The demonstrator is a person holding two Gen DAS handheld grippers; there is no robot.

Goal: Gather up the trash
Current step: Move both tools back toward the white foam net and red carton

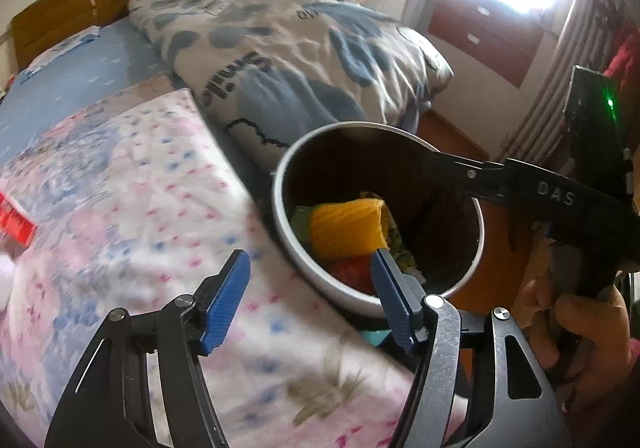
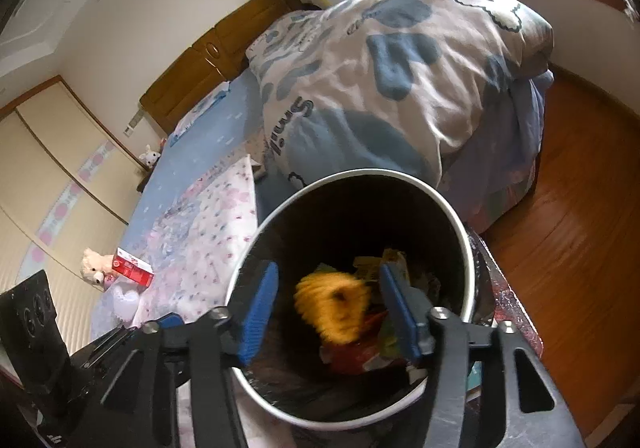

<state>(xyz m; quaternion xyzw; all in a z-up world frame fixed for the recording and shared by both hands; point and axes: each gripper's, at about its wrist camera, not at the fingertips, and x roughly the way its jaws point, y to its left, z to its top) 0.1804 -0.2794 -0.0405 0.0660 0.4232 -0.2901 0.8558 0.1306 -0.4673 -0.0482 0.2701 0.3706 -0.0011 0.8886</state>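
Note:
A round white-rimmed trash bin (image 1: 280, 215) (image 2: 466, 248) stands beside the bed's edge. Inside lie an orange ribbed wrapper (image 1: 346, 228) (image 2: 332, 308), red scraps and other litter; the orange piece is blurred in the right wrist view. My right gripper (image 2: 328, 308) is open over the bin's mouth with nothing between its blue pads; its arm reaches over the bin in the left wrist view (image 1: 520, 183). My left gripper (image 1: 310, 300) is open and empty over the bed edge by the bin's near rim. A red box (image 2: 134, 270) (image 1: 14, 224) lies on the floral bedcover.
A folded blue-and-white quilt (image 1: 288, 47) (image 2: 392, 67) lies on the bed behind the bin. A teddy bear (image 2: 94, 266) sits by the red box. Wooden headboard (image 1: 80, 3), drawers (image 1: 480, 31) and wood floor (image 2: 580, 228) surround the bed.

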